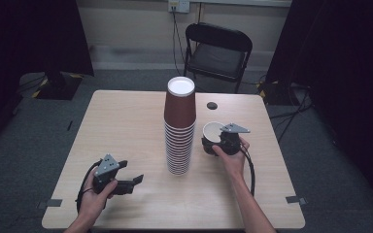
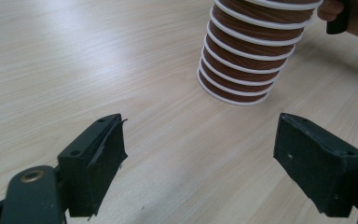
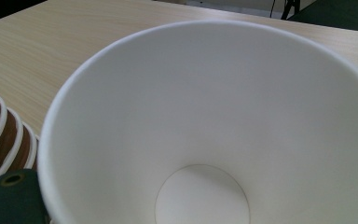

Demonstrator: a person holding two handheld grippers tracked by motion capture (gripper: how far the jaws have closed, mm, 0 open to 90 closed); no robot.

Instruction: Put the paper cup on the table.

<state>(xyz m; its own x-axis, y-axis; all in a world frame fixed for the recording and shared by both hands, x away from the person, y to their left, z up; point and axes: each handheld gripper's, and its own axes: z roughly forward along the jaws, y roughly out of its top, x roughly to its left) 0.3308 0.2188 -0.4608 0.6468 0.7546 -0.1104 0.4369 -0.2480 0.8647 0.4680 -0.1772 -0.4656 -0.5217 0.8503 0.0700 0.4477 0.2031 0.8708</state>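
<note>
one cup stack (image 1: pixel 180 127), one cup (image 3: pixel 214 126) apparently gripped

Inverted brown cup stack (image 1: pixel 179 127), single cup (image 1: pixel 212 133) beside

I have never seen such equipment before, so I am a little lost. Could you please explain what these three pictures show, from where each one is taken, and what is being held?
There is no robot here. A person sits at a wooden table and holds a hand tool in each hand, each with two black fingers that pinch things.

The high view looks down from above the person. The other two views come from small cameras riding on the tools.

A tall stack of brown paper cups stands upside down mid-table. A small dark round spot lies behind it.

The left gripper is open, holding nothing; its fingers point at the stack's base.

The right gripper carries a single cup, mouth tilted toward its camera, white and empty inside. How it is clamped I cannot see.
</note>
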